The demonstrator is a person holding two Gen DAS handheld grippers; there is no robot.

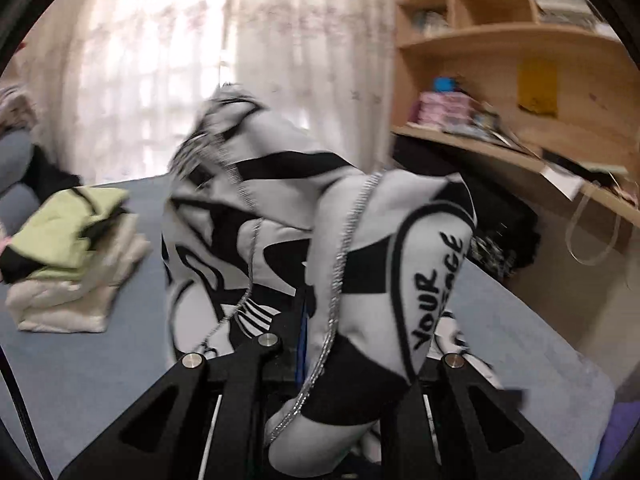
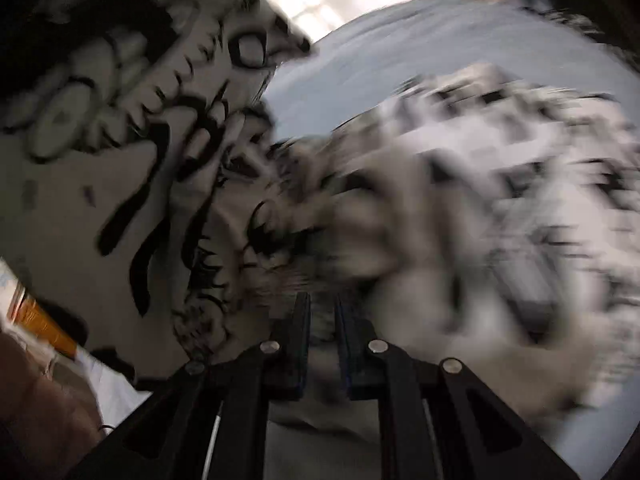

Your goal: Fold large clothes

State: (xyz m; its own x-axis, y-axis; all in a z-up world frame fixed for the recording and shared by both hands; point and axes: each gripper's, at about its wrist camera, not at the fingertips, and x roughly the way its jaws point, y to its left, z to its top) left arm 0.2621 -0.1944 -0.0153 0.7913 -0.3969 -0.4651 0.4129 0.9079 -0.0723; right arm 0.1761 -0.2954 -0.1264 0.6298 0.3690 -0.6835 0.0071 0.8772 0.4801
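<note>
In the left wrist view, a white cotton garment with black graphic print and silver chain trim (image 1: 320, 240) is pinched by the left gripper (image 1: 308, 320) and held up over the blue-grey bed surface (image 1: 100, 380); a stack of folded pale clothes (image 1: 72, 256) lies near its left edge

In the blurred right wrist view, the same garment (image 2: 120, 160) is clamped between the nearly closed fingers of the right gripper (image 2: 322, 320)

You're in a home bedroom: a bed (image 1: 100, 380) with a grey-blue sheet carries a stack of folded clothes (image 1: 72, 256), sheer curtains (image 1: 224, 60) cover a bright window, and wooden shelves (image 1: 500, 36) hold books above a desk.
</note>
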